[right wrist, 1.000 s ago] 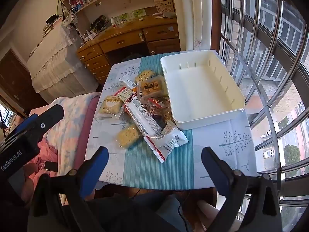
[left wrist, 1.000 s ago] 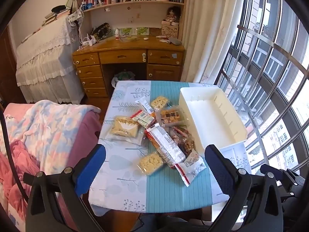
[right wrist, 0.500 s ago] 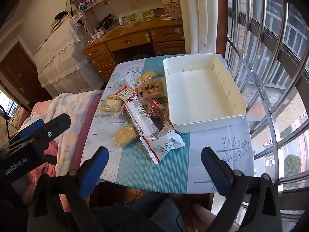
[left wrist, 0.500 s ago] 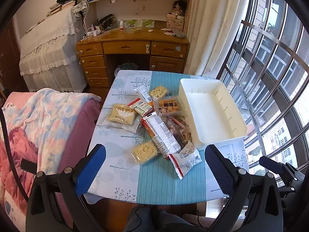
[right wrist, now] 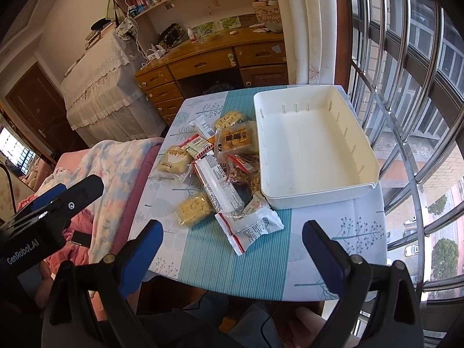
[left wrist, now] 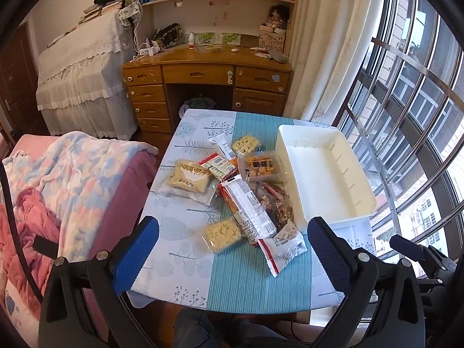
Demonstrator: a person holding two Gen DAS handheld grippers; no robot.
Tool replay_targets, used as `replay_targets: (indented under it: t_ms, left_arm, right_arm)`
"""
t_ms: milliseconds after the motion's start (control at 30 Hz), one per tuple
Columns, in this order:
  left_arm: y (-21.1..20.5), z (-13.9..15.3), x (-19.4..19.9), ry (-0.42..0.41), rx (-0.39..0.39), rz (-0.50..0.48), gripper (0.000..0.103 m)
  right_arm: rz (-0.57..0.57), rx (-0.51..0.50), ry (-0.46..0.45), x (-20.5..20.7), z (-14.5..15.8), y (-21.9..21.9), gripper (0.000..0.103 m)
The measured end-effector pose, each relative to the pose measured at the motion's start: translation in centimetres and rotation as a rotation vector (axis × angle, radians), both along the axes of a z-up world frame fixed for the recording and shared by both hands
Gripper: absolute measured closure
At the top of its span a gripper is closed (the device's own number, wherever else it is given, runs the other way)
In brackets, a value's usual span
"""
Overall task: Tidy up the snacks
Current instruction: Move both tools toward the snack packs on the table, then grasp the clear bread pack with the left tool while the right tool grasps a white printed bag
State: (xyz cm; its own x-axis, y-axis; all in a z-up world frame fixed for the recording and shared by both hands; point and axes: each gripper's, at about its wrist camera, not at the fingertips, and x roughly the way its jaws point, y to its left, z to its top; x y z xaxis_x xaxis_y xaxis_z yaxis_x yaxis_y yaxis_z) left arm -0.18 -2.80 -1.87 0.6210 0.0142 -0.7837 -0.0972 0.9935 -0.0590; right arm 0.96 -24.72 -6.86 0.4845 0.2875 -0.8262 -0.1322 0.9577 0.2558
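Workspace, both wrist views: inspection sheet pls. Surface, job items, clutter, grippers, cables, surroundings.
Surface: small table under a blue and white leaf-print cloth.
Job's things: white bin, nothing inside it; snack packets heaped loose to its left, none in the bin; white red-striped packet nearest the front edge.
Clutter: nothing seen on the table besides these.
Grippers: left gripper open, holding nothing; right gripper open, holding nothing; both apart from the snacks.
Cables: thin black cable below the table edge; white cords at the desk.
Surroundings: wooden desk behind, barred window on the right, blanket on the left.
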Motion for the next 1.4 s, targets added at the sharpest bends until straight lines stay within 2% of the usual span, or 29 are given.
replay_targets:
  t_ms: [300,733,933,1167,1267,1400]
  left_arm:
    - [3.4,-0.2,1.9,-0.011,-0.002,-0.076,0.001]
    - [12.9,-1.1,5.8,0.009,-0.056,-0.265,0.001]
    - [15.6,-3.0,7.8,0.084,-0.050,-0.332,0.001]
    - [16.5,-6.5,11.7,0.235,-0.061,-0.383,0.001]
    - [16.3,-7.8,13.3,0.274,-0.059,-0.388,0.001]
    - [16.6,-10.1,15.6,0.355,-0.133,-0.362,0.001]
  right_arm:
    - [-0.145,0.021,0.011,0.6,-0.5,1.3,0.005]
    - [-0.506,0.089,0.046,-1.0,-2.0,6.9,0.006]
    - [-0.669,0.132,0.074,-2.6,-2.8,8.1,0.006]
    - [-0.822,0.199,0.171,-4.0,-5.0,7.2,0.006]
    - [-0.871,0.246,0.210,-4.3,-6.3,6.3,0.006]
    - [-0.937,0.340,0.272,-4.2,-8.5,4.6,0.006]
